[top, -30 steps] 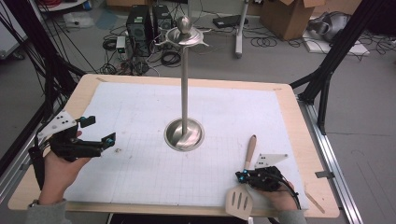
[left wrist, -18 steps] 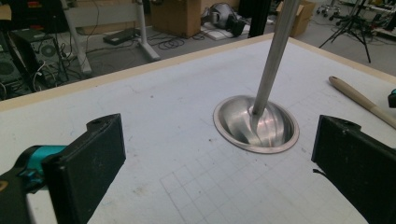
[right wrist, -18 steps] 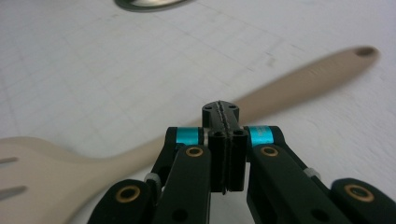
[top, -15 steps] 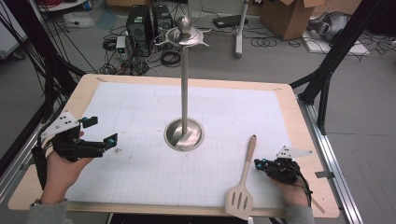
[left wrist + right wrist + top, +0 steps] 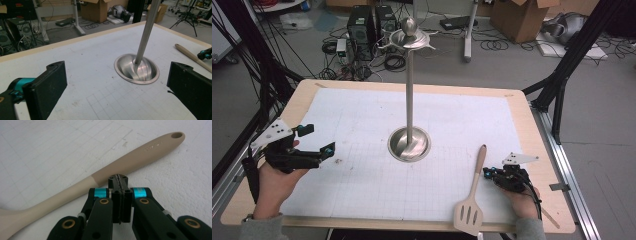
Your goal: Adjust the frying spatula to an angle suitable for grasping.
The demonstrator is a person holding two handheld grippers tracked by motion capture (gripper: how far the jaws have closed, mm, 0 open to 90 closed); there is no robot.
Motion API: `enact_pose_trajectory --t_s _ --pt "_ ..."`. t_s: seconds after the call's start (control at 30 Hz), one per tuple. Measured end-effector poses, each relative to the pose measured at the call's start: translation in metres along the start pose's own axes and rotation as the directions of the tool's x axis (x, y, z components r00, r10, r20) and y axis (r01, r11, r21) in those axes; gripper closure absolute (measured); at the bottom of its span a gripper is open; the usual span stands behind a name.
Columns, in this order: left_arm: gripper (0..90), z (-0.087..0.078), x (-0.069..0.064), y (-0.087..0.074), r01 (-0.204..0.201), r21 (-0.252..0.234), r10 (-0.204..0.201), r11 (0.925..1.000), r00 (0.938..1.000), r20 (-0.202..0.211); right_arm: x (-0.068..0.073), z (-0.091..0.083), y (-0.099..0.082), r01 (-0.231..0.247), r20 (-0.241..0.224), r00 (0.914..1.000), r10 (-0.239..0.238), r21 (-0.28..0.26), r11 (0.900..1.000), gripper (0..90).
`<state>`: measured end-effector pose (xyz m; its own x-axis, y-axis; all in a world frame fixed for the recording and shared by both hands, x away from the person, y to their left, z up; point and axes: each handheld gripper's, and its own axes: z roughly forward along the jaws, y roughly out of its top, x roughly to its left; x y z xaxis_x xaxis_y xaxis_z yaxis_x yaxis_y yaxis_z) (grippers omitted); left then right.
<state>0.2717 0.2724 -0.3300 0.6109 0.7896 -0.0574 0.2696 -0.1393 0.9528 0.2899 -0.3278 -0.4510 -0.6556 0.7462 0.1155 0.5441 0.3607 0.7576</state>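
Right gripper (image 5: 490, 173) slid off the spatula (image 5: 473, 197) toward 3 o'clock since earlier frames; its jaws are pressed together, empty, tips just beside the handle. Spatula lies flat on the white mat (image 5: 362, 125), at 5 o'clock from the metal stand (image 5: 409, 142). Left gripper (image 5: 318, 141) spread wide, empty, at 9 o'clock.

Metal stand (image 5: 410, 90) upright mid-table, round base on white gridded mat (image 5: 362, 125). Beige spatula (image 5: 472, 195) lies flat, blade toward near edge. Right gripper (image 5: 490, 173) just beside its handle, jaws together. Left gripper (image 5: 319, 142) at left, jaws apart, nothing between.
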Motion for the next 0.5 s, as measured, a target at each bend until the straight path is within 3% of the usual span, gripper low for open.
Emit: enact_pose_trajectory --t_s 0.5 --pt "3.3 -0.0022 -0.0026 0.0007 -0.012 -0.055 0.016 0.9984 0.9970 0.075 -0.0009 0.0051 0.0038 0.005 -0.006 1.0000 -0.005 0.004 1.0000 90.0"
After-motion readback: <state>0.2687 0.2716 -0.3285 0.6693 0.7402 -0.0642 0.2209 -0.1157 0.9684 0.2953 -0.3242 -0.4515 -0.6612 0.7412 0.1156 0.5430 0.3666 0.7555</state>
